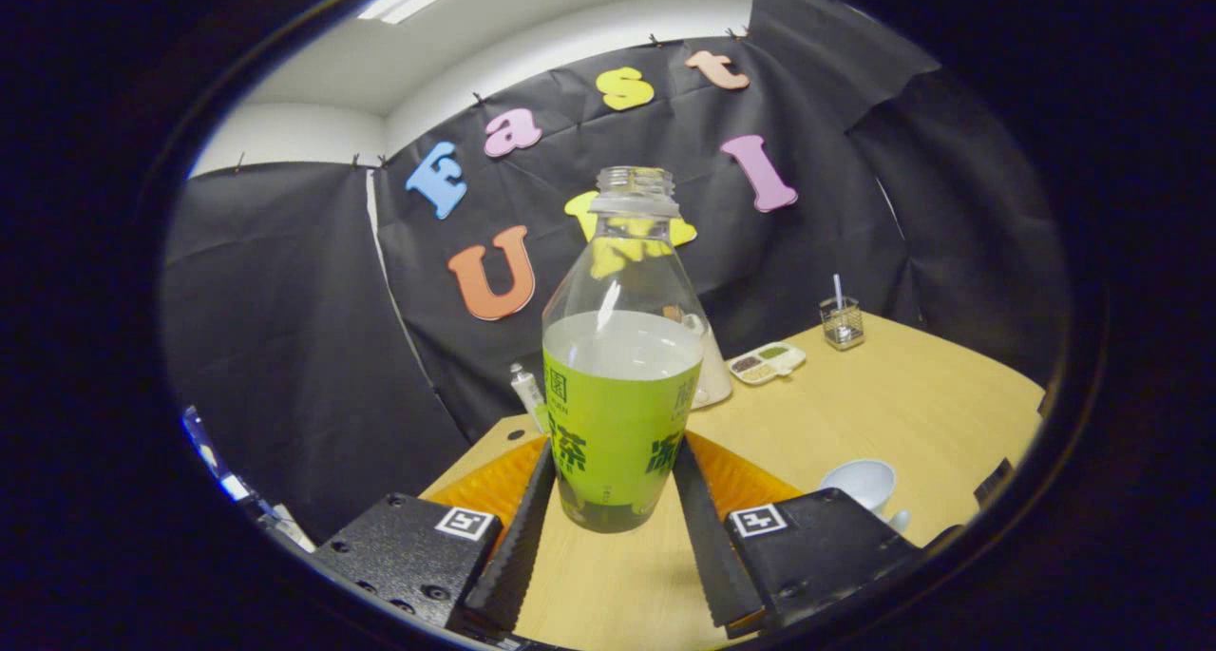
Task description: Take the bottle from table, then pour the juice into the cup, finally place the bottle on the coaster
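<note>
The claw [616, 499] has its 2 ribbed fingers [518, 527] pressed against opposite sides of the bottle [622, 385], clamped low on the green label. Gripping near the base probably keeps the weight of the liquid close to the fingers and leaves the neck free for pouring. The bottle stands upright with its cap off and the mouth open, so it seems ready to tip. The juice fills roughly the lower half.

Whether the base rests on the bench [883, 413] or is lifted clear cannot be told. The white cup [863, 485] sits on the bench off to the right of the fingers, near them and apart from the bottle, with its opening upward to receive the pour.

Beyond the bottle lie a small divided tray [768, 362] and a wire holder [842, 322], well away from the working area. The coaster cannot be identified.
</note>
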`<state>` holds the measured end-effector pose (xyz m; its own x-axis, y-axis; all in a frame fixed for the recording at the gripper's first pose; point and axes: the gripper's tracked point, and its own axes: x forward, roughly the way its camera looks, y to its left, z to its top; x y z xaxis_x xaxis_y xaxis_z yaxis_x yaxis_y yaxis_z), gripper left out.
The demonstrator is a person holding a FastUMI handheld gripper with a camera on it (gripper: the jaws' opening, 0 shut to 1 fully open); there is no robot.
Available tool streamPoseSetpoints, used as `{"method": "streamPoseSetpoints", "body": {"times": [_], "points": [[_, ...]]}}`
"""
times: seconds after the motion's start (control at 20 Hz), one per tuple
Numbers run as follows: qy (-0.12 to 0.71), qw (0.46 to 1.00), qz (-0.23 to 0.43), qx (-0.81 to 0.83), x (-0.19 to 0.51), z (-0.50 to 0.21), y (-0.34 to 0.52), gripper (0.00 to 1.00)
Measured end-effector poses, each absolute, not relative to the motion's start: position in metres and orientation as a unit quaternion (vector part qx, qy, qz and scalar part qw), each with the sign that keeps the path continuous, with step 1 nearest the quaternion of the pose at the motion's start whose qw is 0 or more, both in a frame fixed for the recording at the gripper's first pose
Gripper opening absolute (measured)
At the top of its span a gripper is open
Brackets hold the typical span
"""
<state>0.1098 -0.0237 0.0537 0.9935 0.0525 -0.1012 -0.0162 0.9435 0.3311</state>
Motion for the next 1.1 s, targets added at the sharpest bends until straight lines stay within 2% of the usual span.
{"method": "streamPoseSetpoints", "body": {"times": [0.5, 1.1], "points": [[0.047, 0.993, -0.047, 0.098, 0.177, 0.052, -0.073, 0.76], [0.107, 0.992, -0.058, -0.004, 0.267, 0.007, -0.072, 0.79]]}}
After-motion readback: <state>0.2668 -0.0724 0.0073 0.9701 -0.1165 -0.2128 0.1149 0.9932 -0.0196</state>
